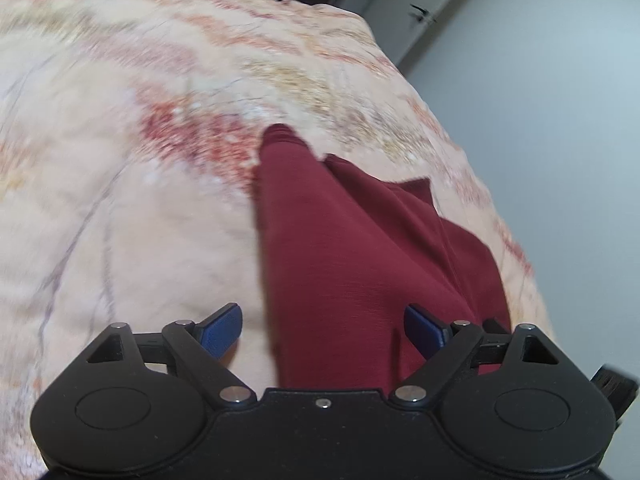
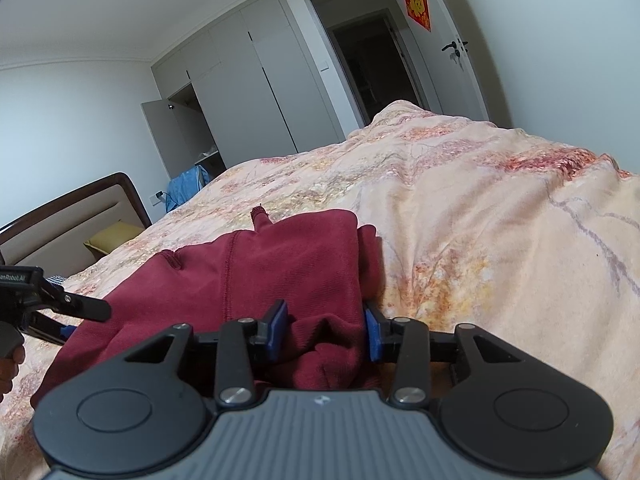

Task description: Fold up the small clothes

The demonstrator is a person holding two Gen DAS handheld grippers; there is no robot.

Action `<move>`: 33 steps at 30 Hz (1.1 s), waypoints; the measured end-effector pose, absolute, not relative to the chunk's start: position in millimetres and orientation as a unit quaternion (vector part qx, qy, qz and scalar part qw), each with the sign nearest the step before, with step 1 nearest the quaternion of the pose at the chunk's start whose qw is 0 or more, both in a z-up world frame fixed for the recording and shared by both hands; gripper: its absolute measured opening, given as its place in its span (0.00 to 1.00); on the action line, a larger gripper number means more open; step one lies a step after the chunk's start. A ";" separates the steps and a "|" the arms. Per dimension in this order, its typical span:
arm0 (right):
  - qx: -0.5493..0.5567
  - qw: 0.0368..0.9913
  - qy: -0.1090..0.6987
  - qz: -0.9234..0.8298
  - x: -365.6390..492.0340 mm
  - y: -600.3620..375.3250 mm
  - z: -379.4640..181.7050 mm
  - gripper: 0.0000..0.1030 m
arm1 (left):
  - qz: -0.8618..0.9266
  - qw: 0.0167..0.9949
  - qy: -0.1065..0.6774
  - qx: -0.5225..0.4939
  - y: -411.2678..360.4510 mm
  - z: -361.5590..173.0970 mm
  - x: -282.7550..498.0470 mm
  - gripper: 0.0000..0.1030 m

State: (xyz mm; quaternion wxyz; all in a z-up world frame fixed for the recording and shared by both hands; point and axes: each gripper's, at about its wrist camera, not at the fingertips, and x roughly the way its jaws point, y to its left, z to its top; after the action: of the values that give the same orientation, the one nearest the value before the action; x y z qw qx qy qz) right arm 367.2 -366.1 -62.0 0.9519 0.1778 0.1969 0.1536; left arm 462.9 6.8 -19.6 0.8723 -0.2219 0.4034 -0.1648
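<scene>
Soft even indoor light; left wrist view motion-blurred, right wrist view sharp; fisheye bending, dark corners

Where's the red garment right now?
The dark red garment lies on the floral bedspread, low and centre-left in the right wrist view, bunched between the right gripper pads; the left gripper is at its left edge.

The garment [image 2: 256,276] is plain dark red; the bedspread [image 2: 480,216] is peach with red, orange and yellow blotches and thin grey lines; both grippers are black with blue pads [image 2: 280,330]; the door hanging [image 2: 416,2] is red with gold.
</scene>
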 end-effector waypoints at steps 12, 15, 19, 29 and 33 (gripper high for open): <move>0.182 0.950 0.199 0.155 368.8 -368.5 -63.6 0.45 | -0.194 0.835 0.413 -0.309 9.7 -48.0 482.9 0.47; 0.182 0.950 0.199 0.156 368.8 -368.6 -63.5 0.45 | -0.187 0.841 0.412 -0.295 3.9 -43.1 481.7 0.40; 0.176 0.951 0.203 0.152 369.6 -366.9 -62.9 0.45 | -0.165 0.869 0.410 -0.221 -15.5 -23.0 475.2 0.35; 0.091 0.969 0.183 0.138 351.2 -344.2 -35.8 0.20 | -0.145 0.913 0.377 -0.065 -58.2 14.9 454.6 0.31; 0.057 0.975 0.163 0.143 338.3 -331.1 -17.7 0.19 | -0.153 0.914 0.369 -0.066 -56.5 23.4 448.6 0.30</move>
State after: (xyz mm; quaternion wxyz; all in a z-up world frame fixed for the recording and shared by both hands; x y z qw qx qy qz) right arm 338.3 -331.1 -17.7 0.9746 0.0573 0.1630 0.1426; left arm 448.6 -56.5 23.4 0.9143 -0.0664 0.3692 -0.1529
